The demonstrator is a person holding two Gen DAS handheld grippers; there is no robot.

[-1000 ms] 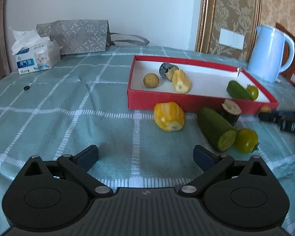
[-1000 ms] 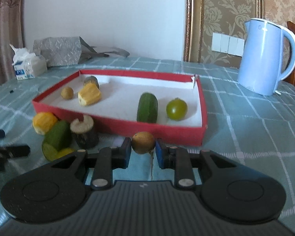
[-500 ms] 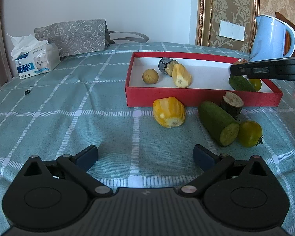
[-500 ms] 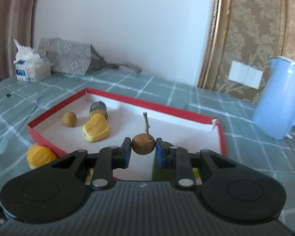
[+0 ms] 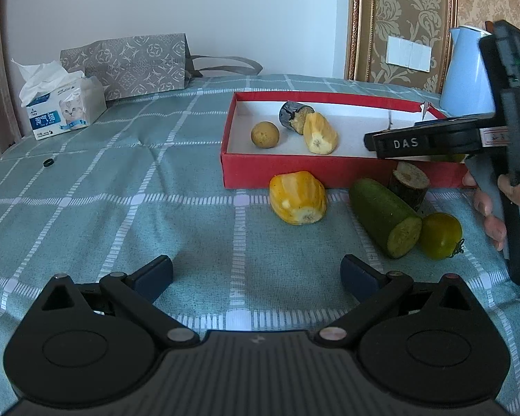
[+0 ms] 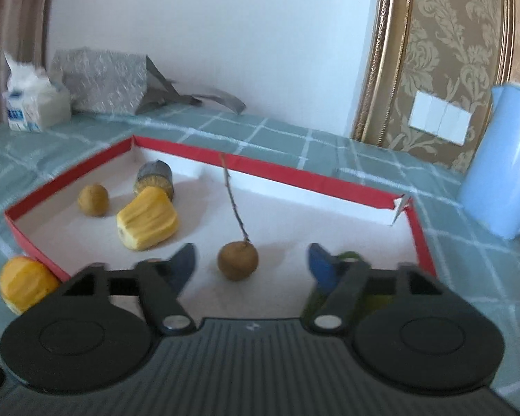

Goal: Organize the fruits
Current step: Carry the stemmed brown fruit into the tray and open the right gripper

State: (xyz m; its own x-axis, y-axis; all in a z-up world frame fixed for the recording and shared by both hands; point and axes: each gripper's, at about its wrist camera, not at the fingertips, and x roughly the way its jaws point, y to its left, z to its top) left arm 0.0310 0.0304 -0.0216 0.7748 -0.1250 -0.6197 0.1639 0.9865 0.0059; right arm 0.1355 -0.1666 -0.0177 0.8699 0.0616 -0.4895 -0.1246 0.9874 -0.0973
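Note:
A red box (image 5: 287, 173) (image 6: 329, 178) with a white floor holds a brown round fruit (image 5: 265, 134) (image 6: 93, 199), a yellow piece (image 5: 319, 133) (image 6: 147, 223) and a dark stub (image 5: 293, 117) (image 6: 155, 177). My right gripper (image 6: 251, 263) is open over the box; a stemmed brown fruit (image 6: 237, 260) sits between its fingers on the floor. It also shows in the left wrist view (image 5: 430, 142). My left gripper (image 5: 256, 272) is open and empty above the cloth. In front of the box lie a yellow piece (image 5: 297, 197) (image 6: 22, 282), a green gourd (image 5: 384, 216), a dark stub (image 5: 408, 183) and a green tomato (image 5: 440, 230).
A blue kettle (image 5: 466, 76) (image 6: 502, 163) stands right of the box. A tissue box (image 5: 60, 107) (image 6: 34, 105) and a grey paper bag (image 5: 128, 64) (image 6: 100, 81) stand at the back left. A small black ring (image 5: 48, 163) lies on the checked green cloth (image 5: 121, 208).
My right gripper moved over the box, lowered and opened, letting go of the stemmed brown fruit onto the box floor. My left gripper stayed open and nearly still.

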